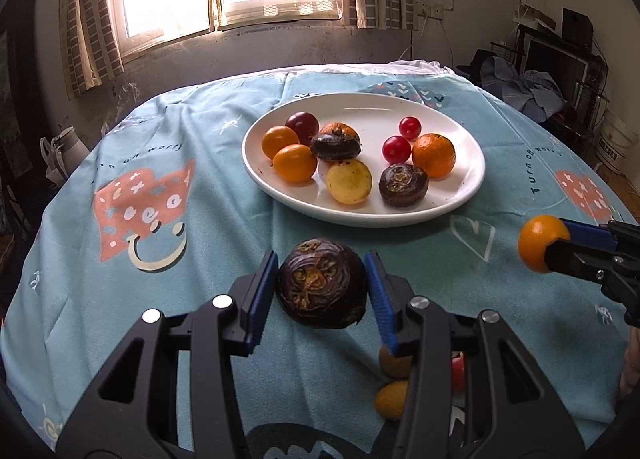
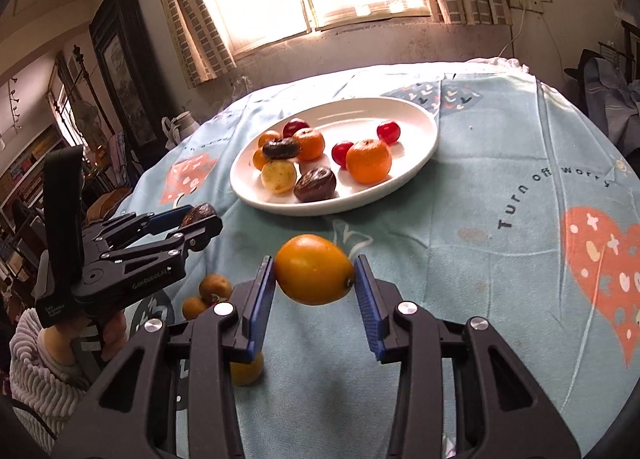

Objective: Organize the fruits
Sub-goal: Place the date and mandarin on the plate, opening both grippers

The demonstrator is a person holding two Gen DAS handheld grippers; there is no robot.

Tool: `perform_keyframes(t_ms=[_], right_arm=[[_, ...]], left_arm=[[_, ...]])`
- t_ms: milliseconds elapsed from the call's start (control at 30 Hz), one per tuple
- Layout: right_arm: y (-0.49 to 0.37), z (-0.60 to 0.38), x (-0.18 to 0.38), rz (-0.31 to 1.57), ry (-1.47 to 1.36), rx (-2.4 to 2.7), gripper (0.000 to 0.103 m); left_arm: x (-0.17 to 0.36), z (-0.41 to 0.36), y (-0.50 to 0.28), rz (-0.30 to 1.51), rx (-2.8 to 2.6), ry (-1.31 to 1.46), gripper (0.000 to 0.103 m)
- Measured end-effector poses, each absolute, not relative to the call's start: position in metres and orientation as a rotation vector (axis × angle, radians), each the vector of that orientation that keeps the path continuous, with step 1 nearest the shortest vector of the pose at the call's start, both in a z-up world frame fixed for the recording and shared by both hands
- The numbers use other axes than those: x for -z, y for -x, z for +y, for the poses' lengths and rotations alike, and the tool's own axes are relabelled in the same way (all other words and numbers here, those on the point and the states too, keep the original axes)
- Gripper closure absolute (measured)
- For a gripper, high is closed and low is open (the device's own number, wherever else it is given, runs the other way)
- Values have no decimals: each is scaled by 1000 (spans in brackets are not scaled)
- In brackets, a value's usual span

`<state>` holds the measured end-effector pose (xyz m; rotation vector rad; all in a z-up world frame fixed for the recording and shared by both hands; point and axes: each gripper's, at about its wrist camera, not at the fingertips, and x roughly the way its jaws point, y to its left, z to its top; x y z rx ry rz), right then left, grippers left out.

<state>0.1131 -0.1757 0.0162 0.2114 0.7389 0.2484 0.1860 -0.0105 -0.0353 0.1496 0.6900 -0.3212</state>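
Note:
A white oval plate [image 1: 460,203] [image 2: 416,171] sits on the blue tablecloth and holds several fruits: oranges, red cherry tomatoes, dark brown fruits and a yellow one. My left gripper [image 1: 322,287] [image 2: 200,221] is shut on a dark brown fruit [image 1: 322,289] and holds it above the cloth, short of the plate. My right gripper [image 2: 314,271] [image 1: 560,243] is shut on a small orange fruit [image 2: 314,269] [image 1: 538,241], in the air to the right of the left one.
Several small brownish-yellow fruits [image 2: 214,289] [image 1: 394,399] and a red item [image 1: 458,371] lie on the cloth near the front edge, under the grippers. The table drops off at left and right. A window wall is behind; clutter stands at both sides.

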Motion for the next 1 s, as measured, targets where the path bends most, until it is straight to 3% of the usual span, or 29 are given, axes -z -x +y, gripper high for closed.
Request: perform_keyframes(t_ms=[367, 600, 633, 667, 700, 900, 1000], right_arm=[[-187, -204, -79, 642, -267, -166, 62], [-263, -206, -42, 687, -377, -125, 61], [-269, -206, -34, 690, -396, -120, 61], [-275, -205, -28, 702, -404, -123, 52], [-279, -204, -24, 721, -398, -133, 35], [-259, -205, -48, 625, -343, -100, 33], [-239, -207, -64, 600, -356, -113, 33]], left_arm=[[-16, -62, -223, 638, 382, -126, 57], [7, -96, -256, 672, 393, -151, 56], [9, -94, -260, 676, 392, -140, 51], [11, -93, -262, 678, 394, -132, 43], [13, -93, -263, 678, 395, -131, 40], [14, -82, -257, 665, 377, -138, 37], [10, -71, -243, 628, 342, -136, 29]])
